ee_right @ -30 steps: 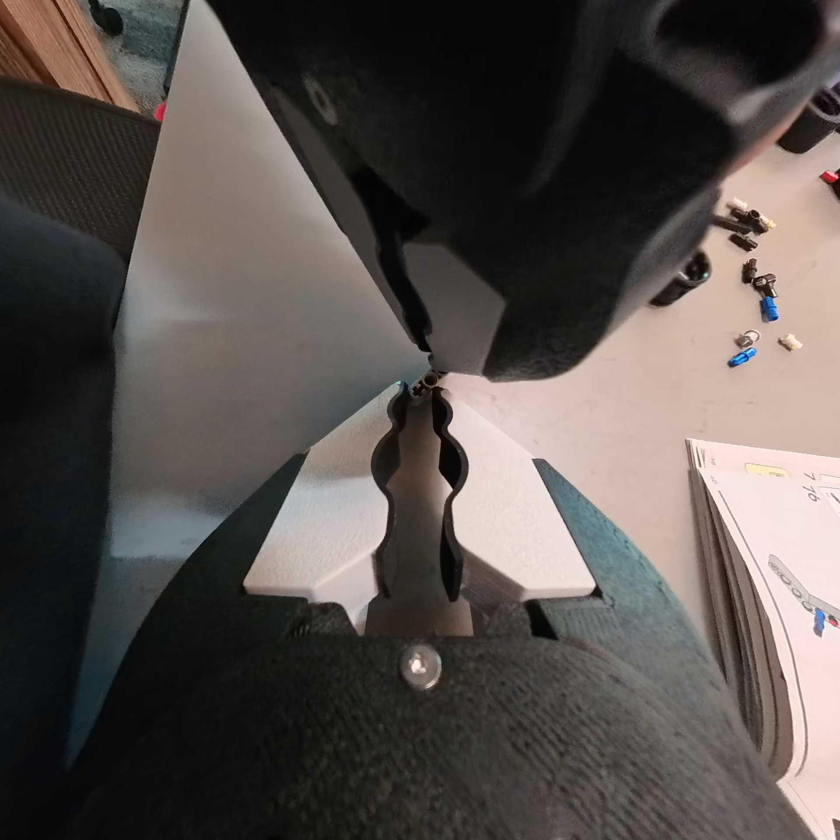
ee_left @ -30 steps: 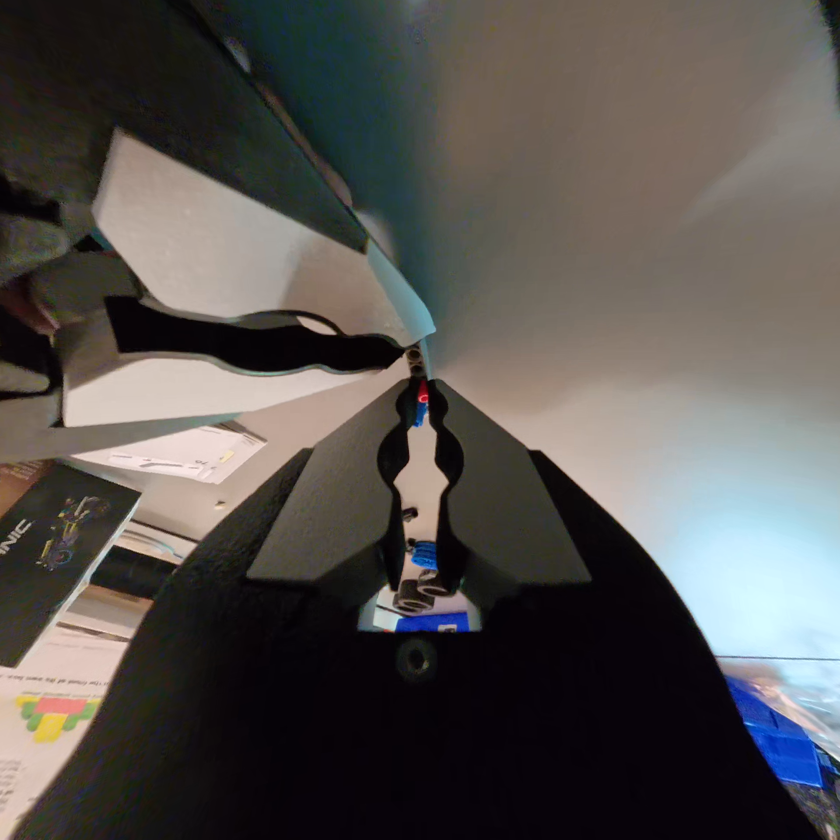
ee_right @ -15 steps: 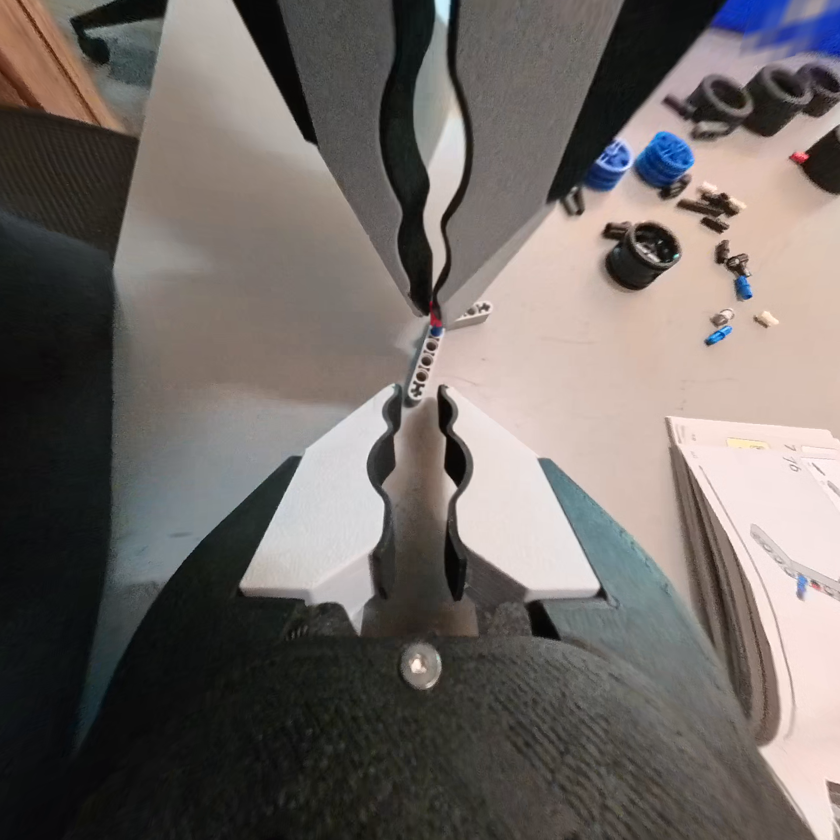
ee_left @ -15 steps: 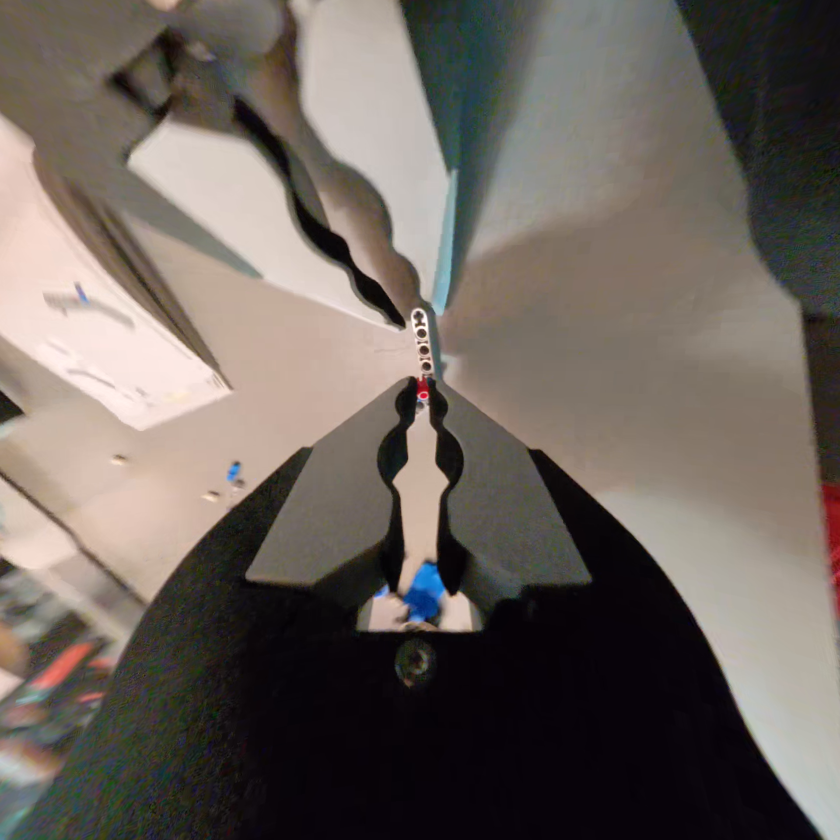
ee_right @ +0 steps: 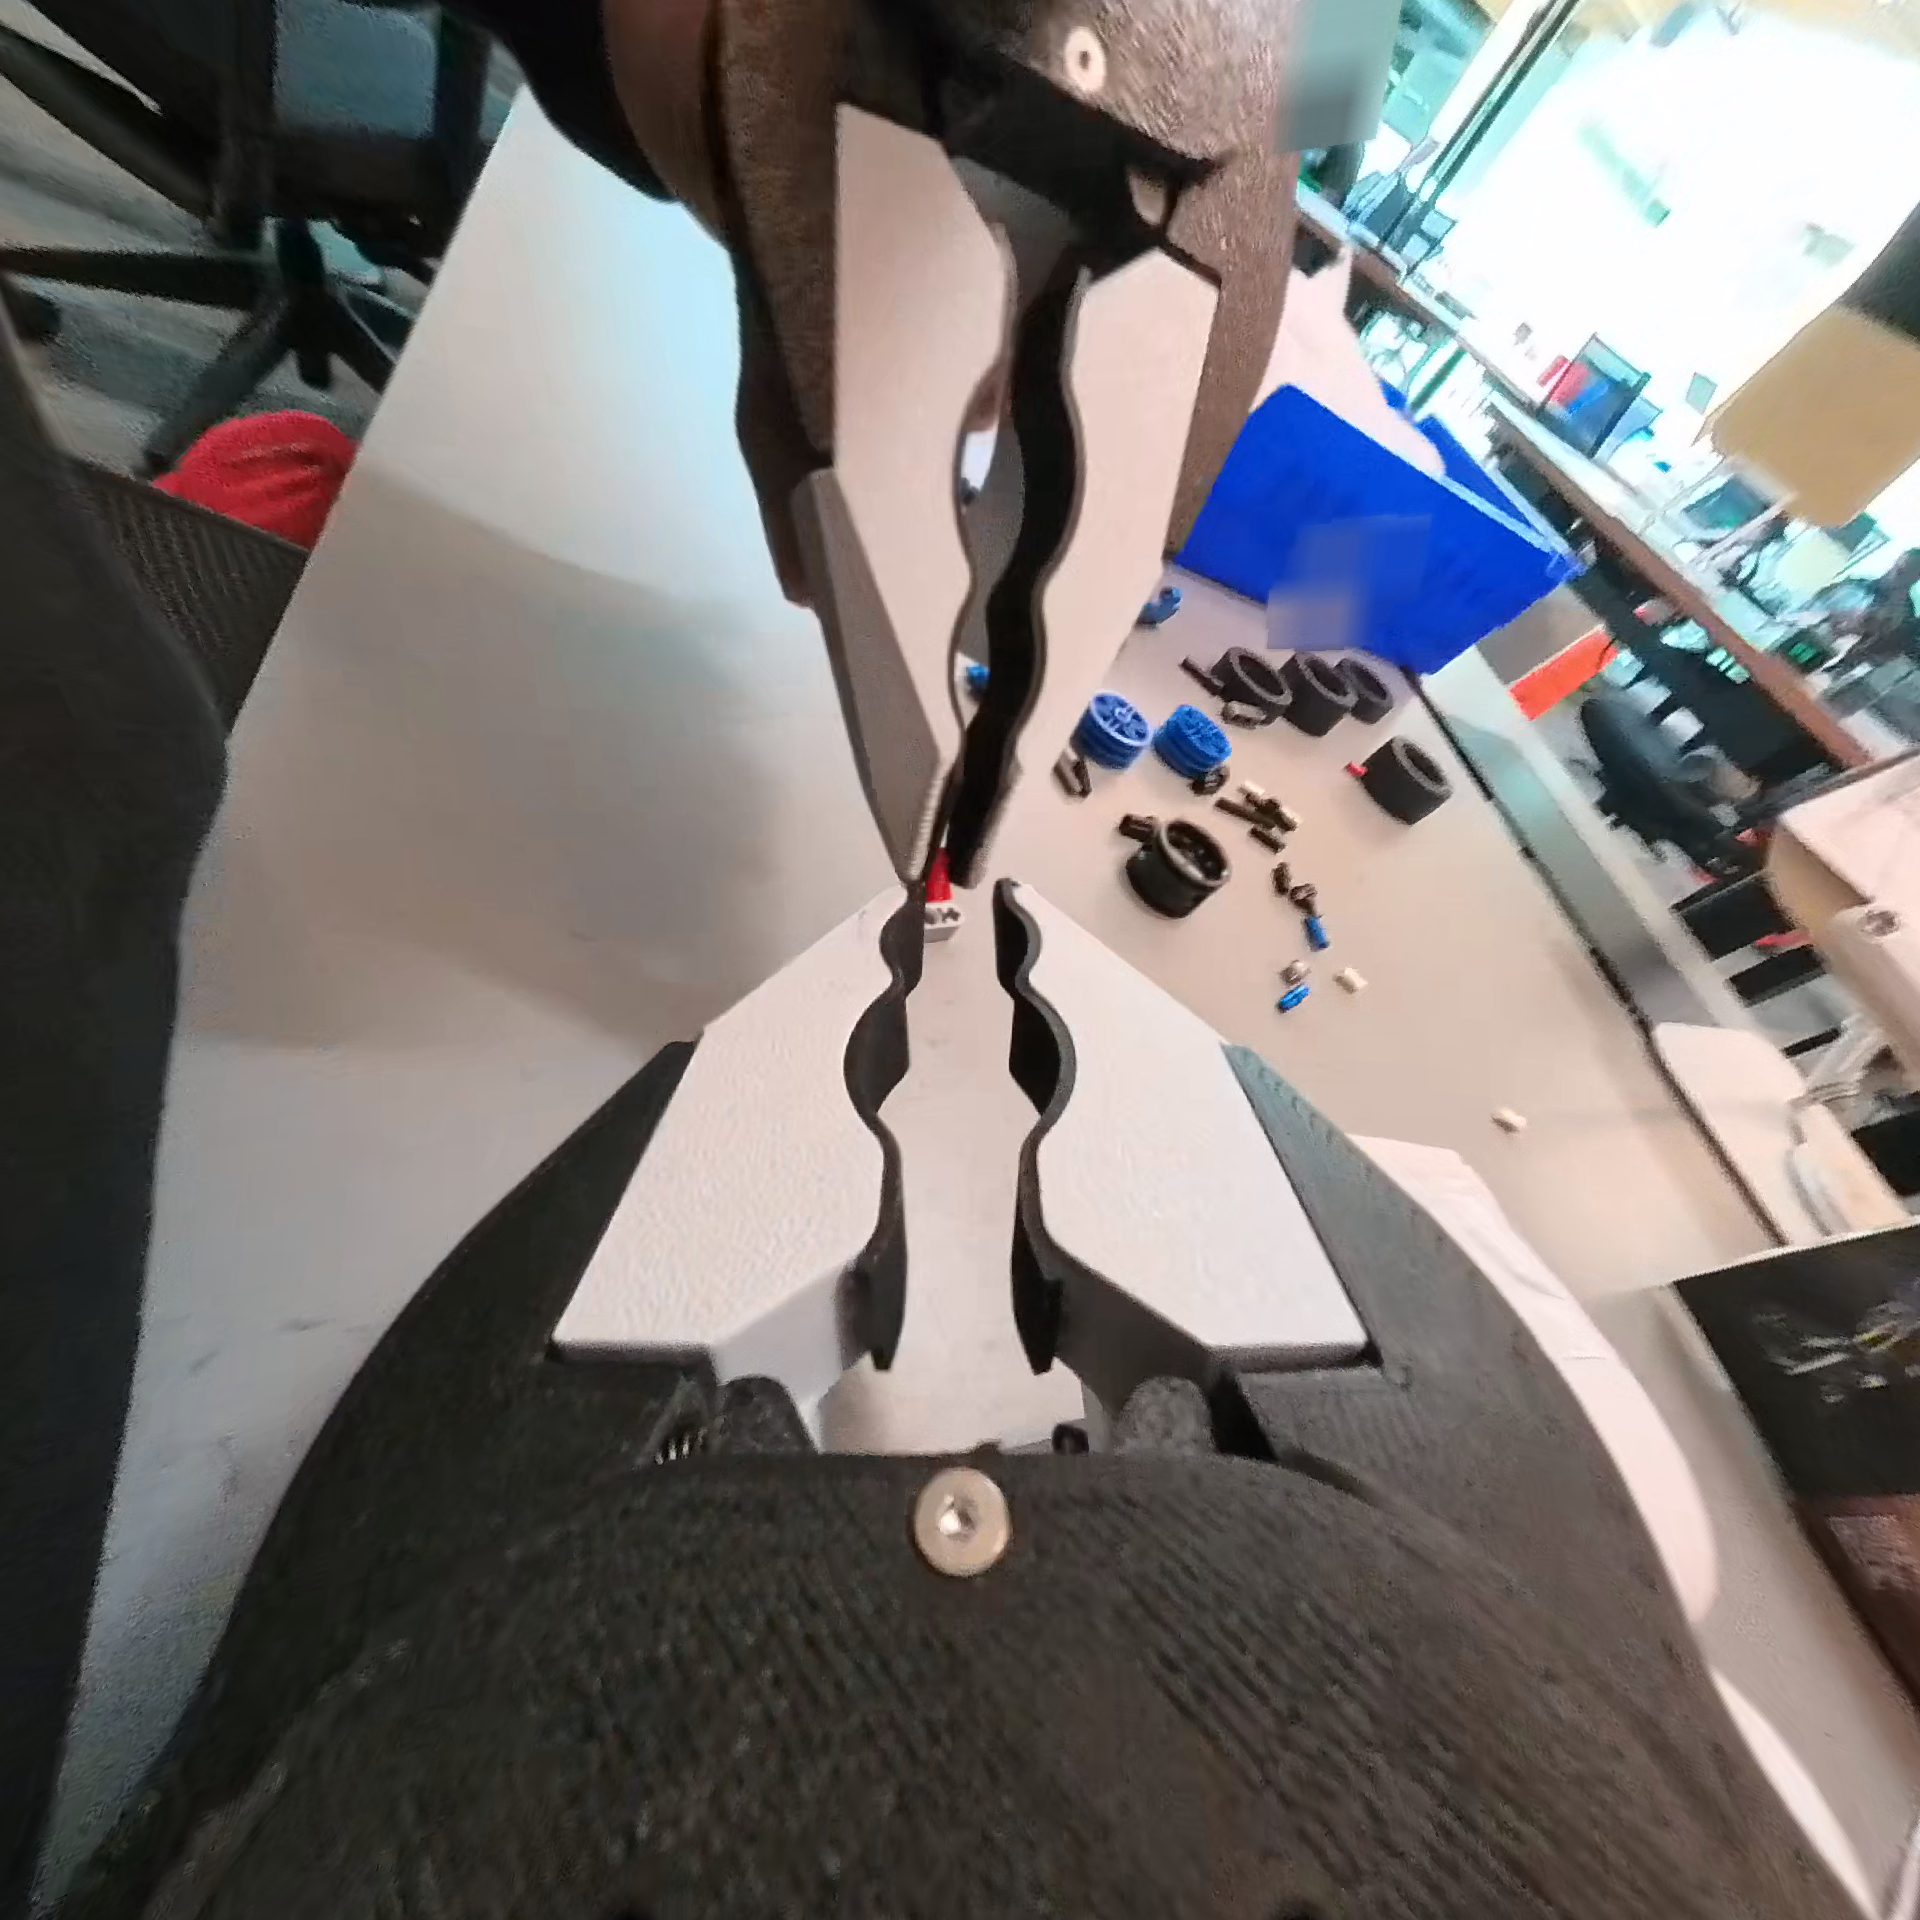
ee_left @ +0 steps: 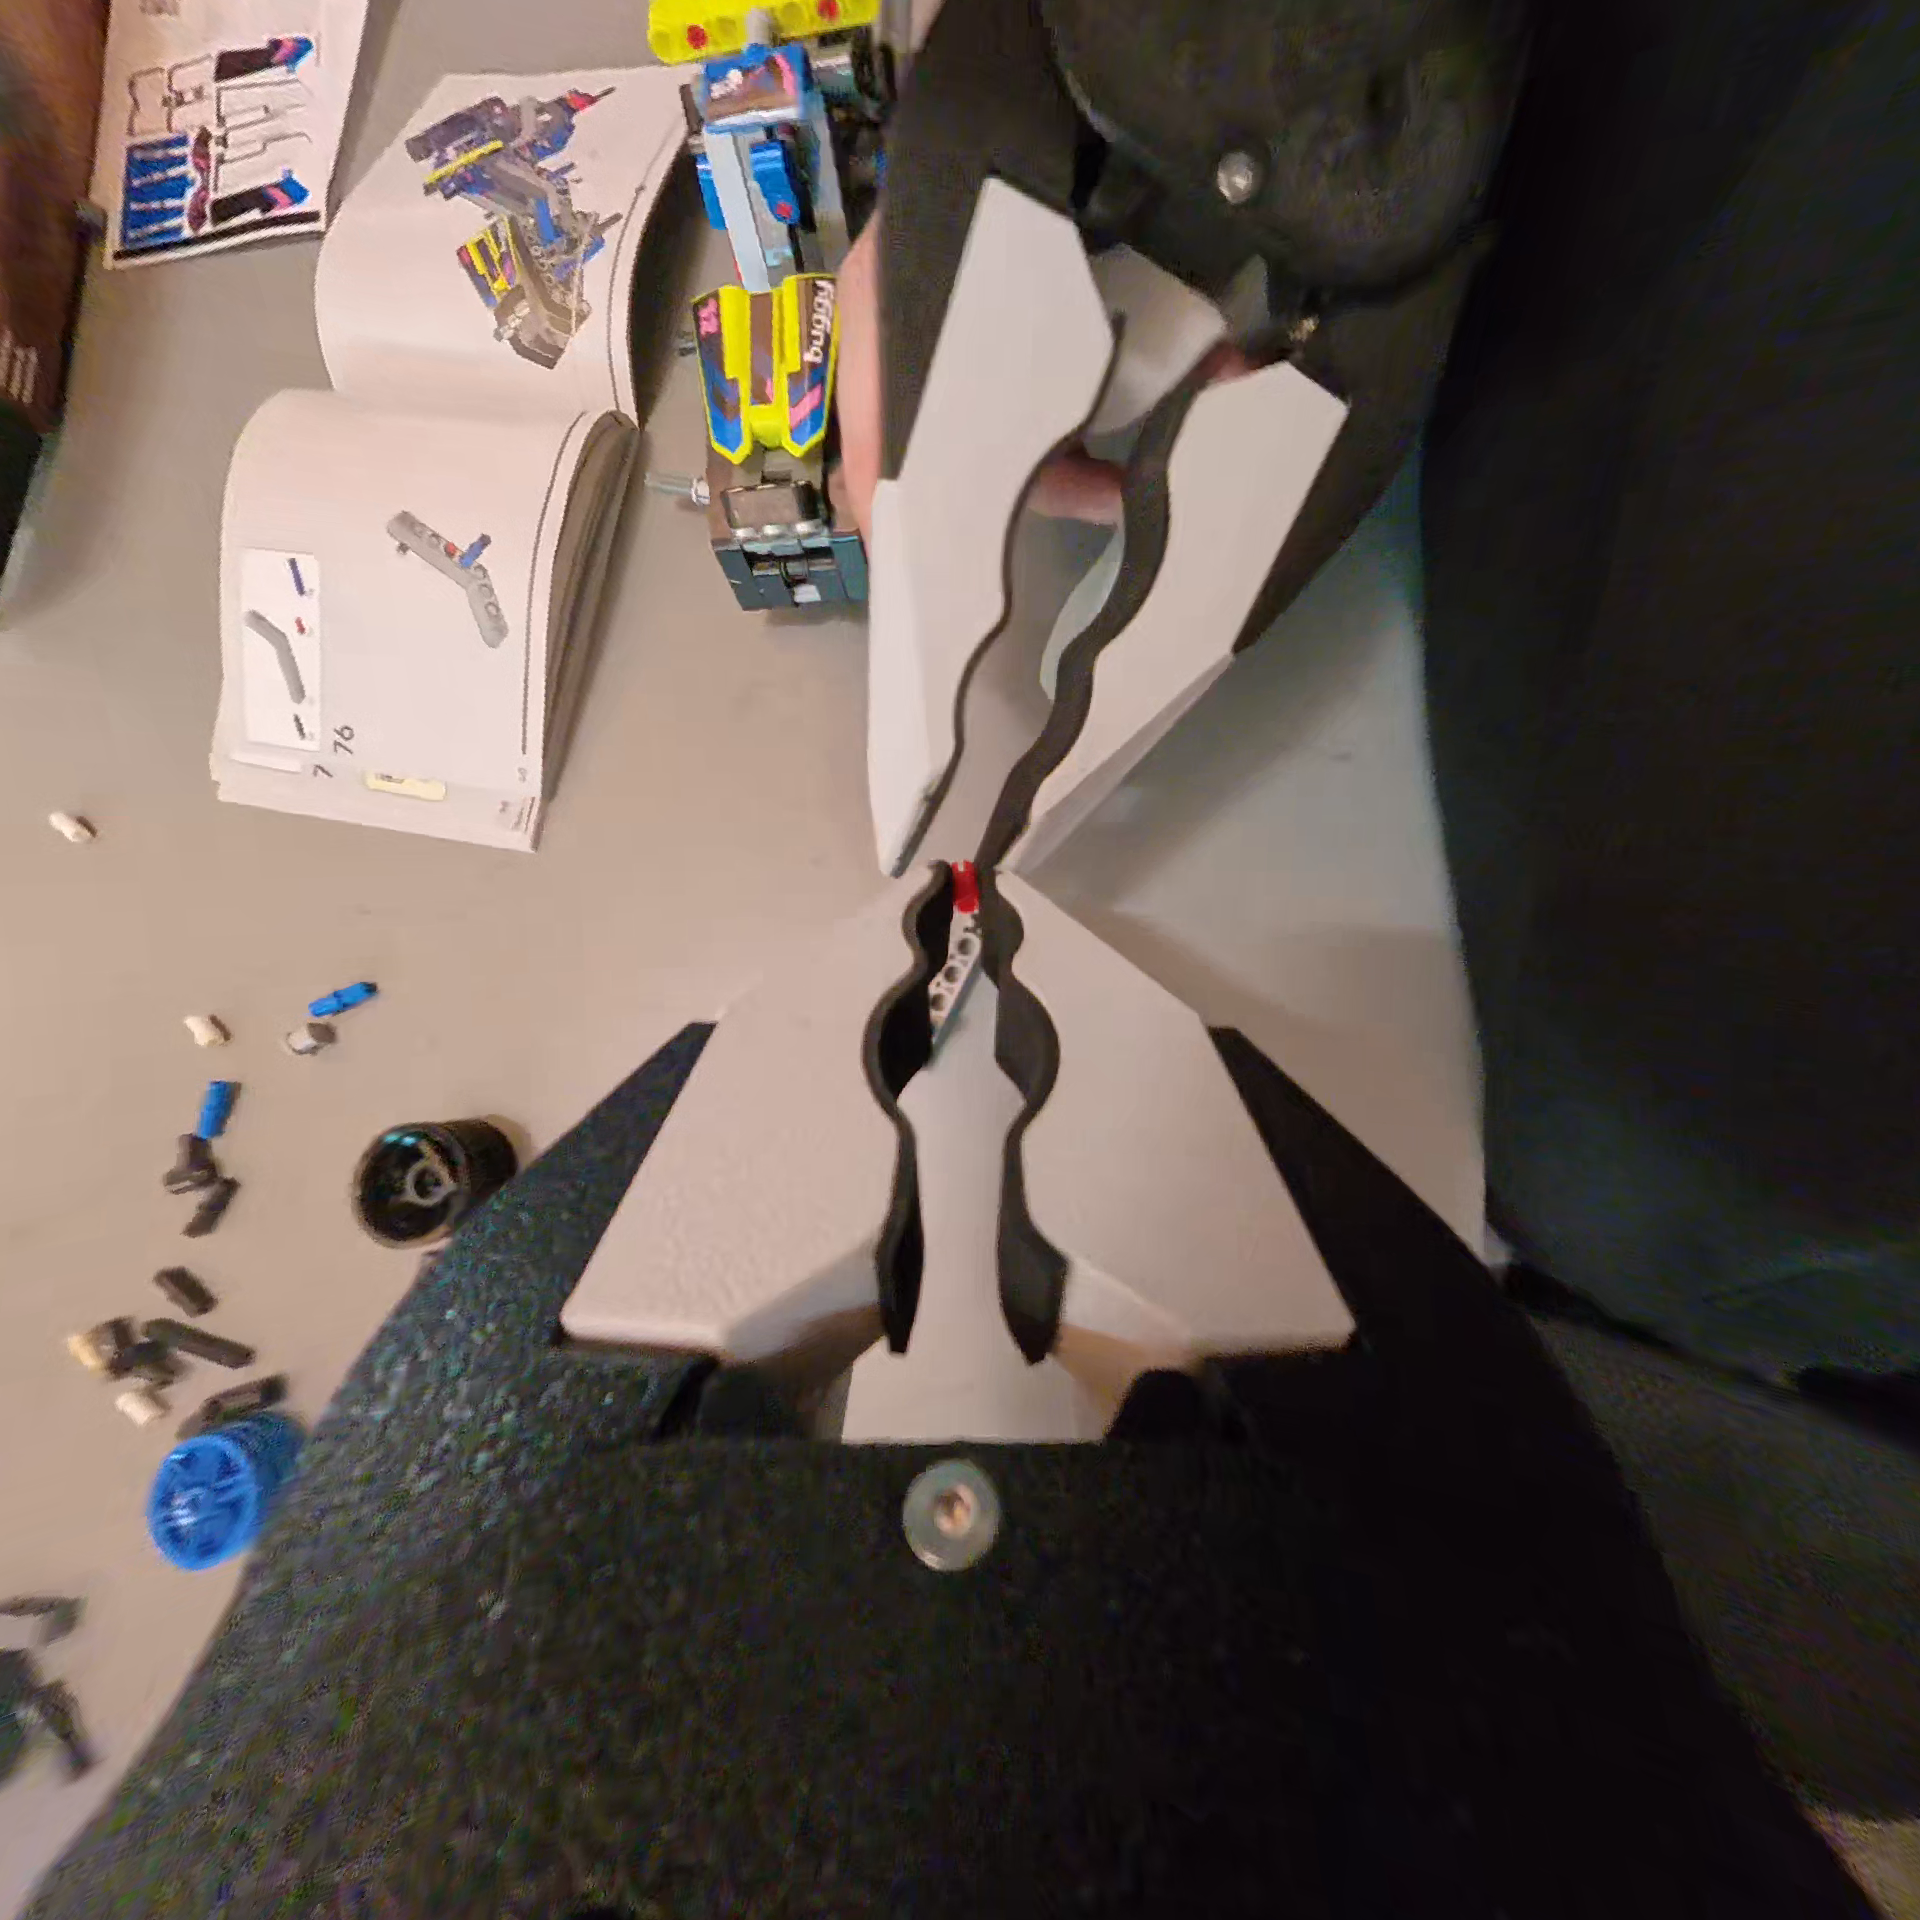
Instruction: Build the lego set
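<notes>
The left gripper (ee_left: 964,883) is pinched shut on a small red pin (ee_left: 966,883), its two dark pads pressing on either side of the pin right at the tips. A grey holed beam (ee_left: 951,977) hangs on that pin. From the left wrist its long axis runs back from the tips along the slot between the fingers. From the right wrist only its short end (ee_right: 945,916) shows, just under the pin.

The right gripper (ee_right: 958,902) meets the left one tip to tip. Its fingers are spread and grip nothing. The beam's end sits against the inner edge of its left fingertip (ee_right: 906,925), and the right fingertip stands clear of it. The left gripper is therefore the one carrying the piece.

Half a second earlier the beam hung lengthwise between the two sets of tips. Now it is drawn close in, and the right jaws stand wider.

Beyond the tips lie a black tyre (ee_right: 1179,868), blue wheel hubs (ee_right: 1112,732) and scattered pins on the table (ee_left: 675,935). Farther off are an open instruction booklet (ee_left: 416,582) and a partly built model car (ee_left: 774,343).
</notes>
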Demonstrator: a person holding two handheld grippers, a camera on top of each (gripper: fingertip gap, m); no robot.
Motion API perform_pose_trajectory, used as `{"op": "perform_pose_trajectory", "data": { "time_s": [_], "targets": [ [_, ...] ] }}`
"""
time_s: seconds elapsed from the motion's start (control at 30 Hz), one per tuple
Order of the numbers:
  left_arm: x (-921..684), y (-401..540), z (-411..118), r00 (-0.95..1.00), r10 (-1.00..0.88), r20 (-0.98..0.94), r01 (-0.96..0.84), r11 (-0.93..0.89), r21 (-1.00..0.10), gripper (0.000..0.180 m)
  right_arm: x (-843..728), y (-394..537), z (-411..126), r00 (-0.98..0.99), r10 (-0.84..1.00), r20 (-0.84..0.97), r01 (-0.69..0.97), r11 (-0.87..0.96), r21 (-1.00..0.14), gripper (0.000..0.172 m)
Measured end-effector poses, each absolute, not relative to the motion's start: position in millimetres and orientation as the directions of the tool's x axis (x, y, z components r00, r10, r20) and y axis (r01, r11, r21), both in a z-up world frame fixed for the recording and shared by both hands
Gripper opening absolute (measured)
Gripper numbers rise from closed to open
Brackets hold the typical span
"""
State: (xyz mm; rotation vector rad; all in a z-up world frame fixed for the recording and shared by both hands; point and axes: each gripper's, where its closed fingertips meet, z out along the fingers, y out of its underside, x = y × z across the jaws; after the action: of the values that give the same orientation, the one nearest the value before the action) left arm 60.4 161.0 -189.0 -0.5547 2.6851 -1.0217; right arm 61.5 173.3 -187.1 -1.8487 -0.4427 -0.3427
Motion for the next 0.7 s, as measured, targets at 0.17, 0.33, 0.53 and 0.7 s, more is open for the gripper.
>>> {"op": "perform_pose_trajectory", "data": {
  "time_s": [0.17,0.33,0.53,0.7],
  "targets": [
    [61,156,-176,-0.804,-0.537,0.253,-0.514,0.415,-0.751,0.002,64,172,-175,0.806,0.073,0.587,0.587,-0.231,-0.776,0.008],
    [65,152,-166,-0.665,-0.558,0.497,-0.673,0.159,-0.723,0.002,68,170,-167,0.754,0.018,0.657,0.644,-0.217,-0.733,0.006],
    [71,154,-165,-0.533,-0.594,0.602,-0.752,0.007,-0.659,0.002,70,168,-165,0.688,-0.017,0.726,0.7,-0.251,-0.669,0.003],
    [71,156,-167,-0.49,-0.608,0.624,-0.768,-0.037,-0.639,0.002,71,169,-167,0.703,-0.011,0.711,0.685,-0.261,-0.681,0.002]
  ]
}}
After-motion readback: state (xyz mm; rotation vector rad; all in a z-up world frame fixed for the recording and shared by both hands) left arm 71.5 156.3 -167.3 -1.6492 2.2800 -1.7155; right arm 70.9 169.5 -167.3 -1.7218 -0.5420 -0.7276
